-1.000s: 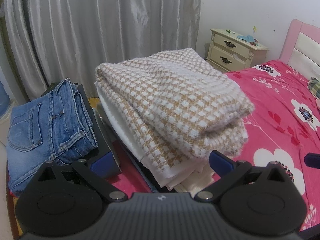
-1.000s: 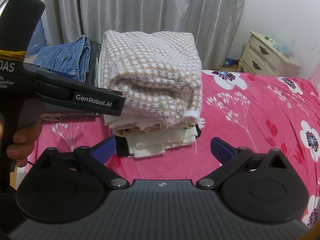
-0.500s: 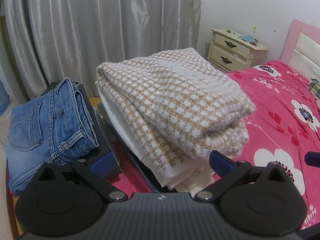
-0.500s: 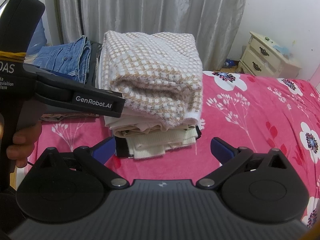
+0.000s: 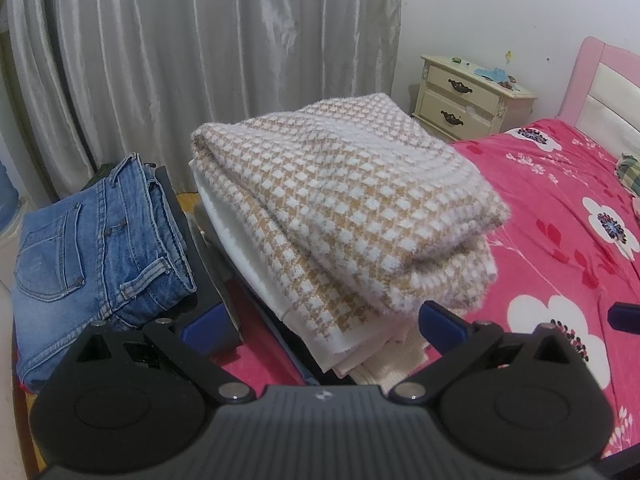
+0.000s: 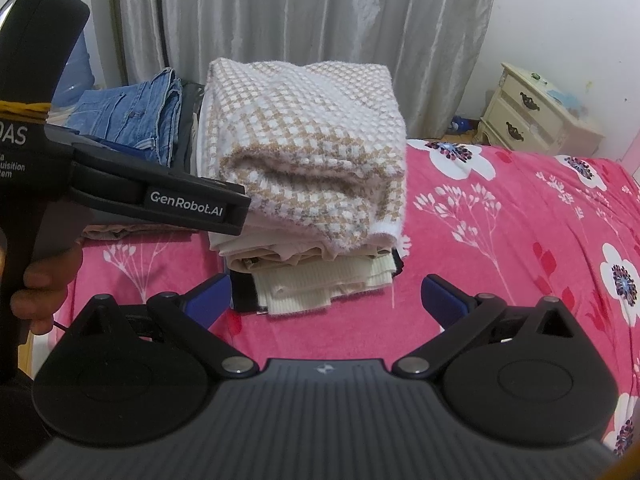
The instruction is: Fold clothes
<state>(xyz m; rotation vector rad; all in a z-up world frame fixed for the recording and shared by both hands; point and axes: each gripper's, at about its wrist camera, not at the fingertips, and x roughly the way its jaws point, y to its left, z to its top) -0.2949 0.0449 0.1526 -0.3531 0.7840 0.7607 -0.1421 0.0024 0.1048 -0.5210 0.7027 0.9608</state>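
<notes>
Tan-and-white checked sweater [image 5: 344,216] tops cream and beige folds; faded blue jeans [image 5: 100,236] at left; hot-pink bed cover [image 6: 500,240] with white flowers; silver-grey curtain [image 5: 200,48]; cream nightstand [image 5: 468,100].

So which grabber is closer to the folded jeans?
Left. The left gripper is right beside the jeans, with one finger next to their hem. The right gripper sits further off, in front of the checked sweater, with the jeans behind to its left.
</notes>
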